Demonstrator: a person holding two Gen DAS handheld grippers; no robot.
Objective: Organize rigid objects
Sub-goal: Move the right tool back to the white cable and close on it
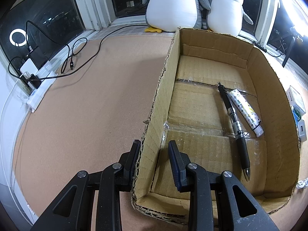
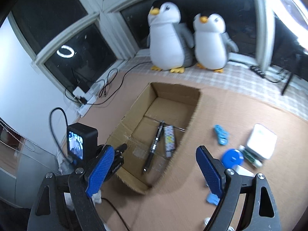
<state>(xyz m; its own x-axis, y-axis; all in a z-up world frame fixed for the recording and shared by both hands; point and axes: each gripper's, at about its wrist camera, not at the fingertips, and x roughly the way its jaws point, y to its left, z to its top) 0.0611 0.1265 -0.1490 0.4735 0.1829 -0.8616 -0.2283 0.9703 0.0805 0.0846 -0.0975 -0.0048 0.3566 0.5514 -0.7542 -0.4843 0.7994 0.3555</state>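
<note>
An open cardboard box (image 1: 269,96) lies on the tan mat, seen from higher up in the right wrist view (image 2: 132,113). Inside lie a black pen (image 1: 233,123) (image 2: 154,148) and a white patterned tube (image 1: 245,109) (image 2: 169,140), side by side. My left gripper (image 1: 155,154) is shut on the box's left wall near its front corner, one finger outside and one inside. It also shows in the right wrist view (image 2: 122,148). My right gripper (image 2: 155,150) hangs open above the box's near end, with nothing between its blue pads.
Right of the box lie a blue disc (image 2: 233,156), a light blue piece (image 2: 221,134), a white flat box (image 2: 261,140) and a small tube (image 2: 250,154). Two plush penguins (image 2: 167,38) sit by the window. A power strip (image 1: 41,88) with cables lies at the left.
</note>
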